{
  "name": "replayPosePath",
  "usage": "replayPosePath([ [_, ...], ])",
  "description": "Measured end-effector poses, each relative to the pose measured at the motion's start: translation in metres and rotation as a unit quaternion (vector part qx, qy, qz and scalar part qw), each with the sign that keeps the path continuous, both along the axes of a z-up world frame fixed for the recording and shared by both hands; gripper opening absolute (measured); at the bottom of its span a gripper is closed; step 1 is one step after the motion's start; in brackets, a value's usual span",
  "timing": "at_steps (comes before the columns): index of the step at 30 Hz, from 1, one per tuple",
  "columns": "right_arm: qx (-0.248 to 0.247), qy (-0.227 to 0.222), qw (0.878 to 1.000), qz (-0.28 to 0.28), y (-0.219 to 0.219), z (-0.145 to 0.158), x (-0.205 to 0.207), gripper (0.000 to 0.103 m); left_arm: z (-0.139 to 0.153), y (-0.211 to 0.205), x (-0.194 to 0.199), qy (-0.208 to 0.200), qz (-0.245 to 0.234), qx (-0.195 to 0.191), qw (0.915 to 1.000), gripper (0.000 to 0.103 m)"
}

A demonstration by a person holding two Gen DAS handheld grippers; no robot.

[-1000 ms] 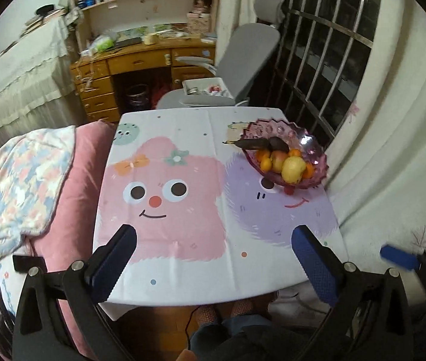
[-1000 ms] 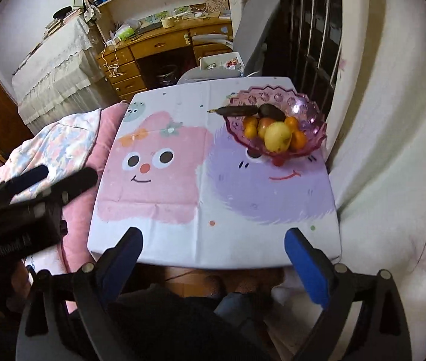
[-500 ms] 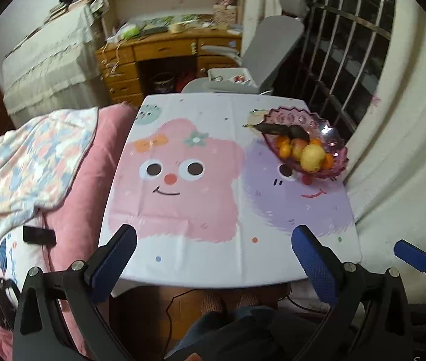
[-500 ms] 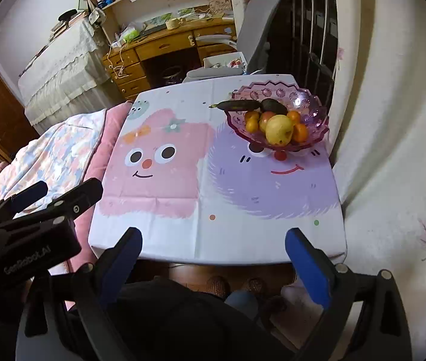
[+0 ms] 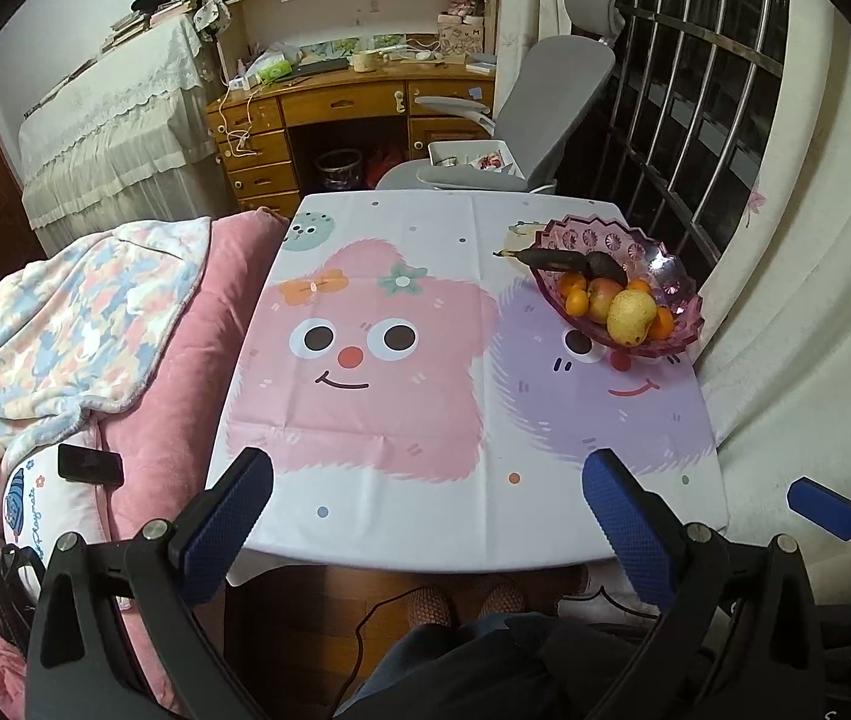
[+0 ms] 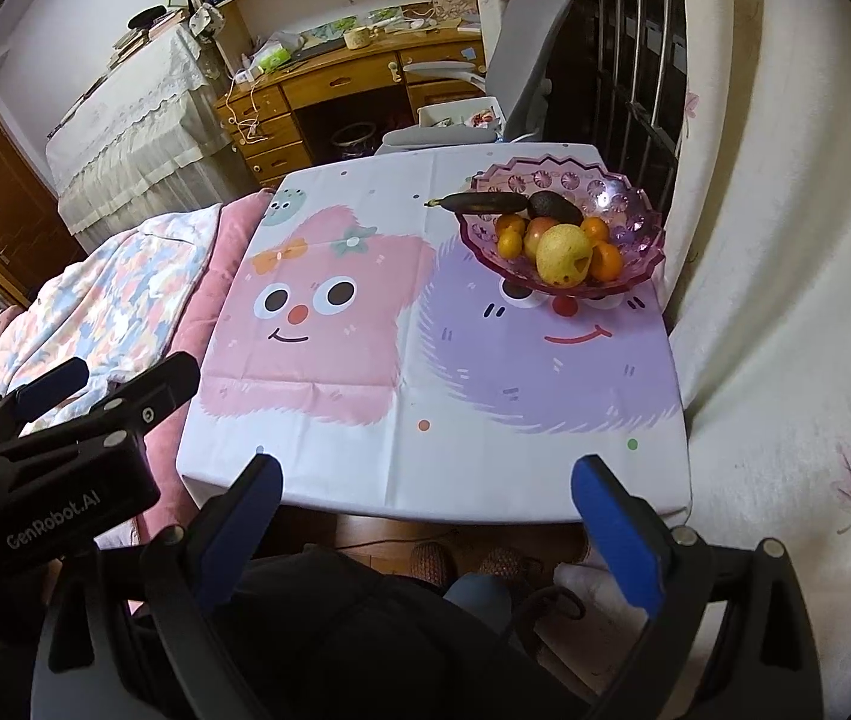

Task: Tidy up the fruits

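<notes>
Bedroom setting: wooden desk and bookshelves at the back, a grey office chair pushed up behind the small table, barred window on the right. Tablecloth is printed with a pink star-shaped face on the left half and a purple fuzzy face on the right. Pink bedding with a patterned blanket butts against the table's left edge; a dark phone-like object lies on it.

Fruit is all in one place: a pink glass bowl at the table's far right corner, over the purple face. In it you have a yellow pear at the front, several small oranges around it, a reddish apple behind the pear, a dark avocado and a blackened banana whose stem pokes out over the bowl's left rim.

Your left gripper hangs over the near table edge, jaws spread wide, nothing between the blue pads. Your right gripper is likewise wide open and empty, also at the near edge. Both sit well apart from the bowl. From the right wrist view, the left gripper's body shows at lower left, over the bedding. Your feet show on the wood floor under the table.
</notes>
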State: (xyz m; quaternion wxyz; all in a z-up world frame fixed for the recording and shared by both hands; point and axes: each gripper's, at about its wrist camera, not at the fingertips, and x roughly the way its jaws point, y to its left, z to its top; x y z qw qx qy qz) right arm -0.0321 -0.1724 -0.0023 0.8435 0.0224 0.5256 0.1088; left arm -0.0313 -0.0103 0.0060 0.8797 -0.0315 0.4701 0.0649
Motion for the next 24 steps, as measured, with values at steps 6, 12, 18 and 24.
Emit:
replayPosePath([
  [6,0.001,-0.001,1.000,-0.001,0.0005,0.0001,-0.0014,0.098,0.0019,-0.0052,-0.0002,-0.003,-0.004,0.005,1.0000,0.103],
  [12,0.002,0.000,1.000,-0.001,-0.0015,-0.0004,0.0001,0.098,0.0032,-0.0081,0.0009,-0.006,-0.006,0.010,0.9999,0.103],
  [18,0.001,-0.001,1.000,-0.002,-0.0049,0.0023,-0.0022,0.098,0.0026,-0.0101,0.0017,-0.005,-0.007,0.010,0.9999,0.103],
  [24,0.000,-0.002,1.000,-0.003,-0.0079,0.0038,-0.0025,0.098,0.0032,-0.0094,0.0029,-0.006,-0.010,0.009,0.9999,0.103],
])
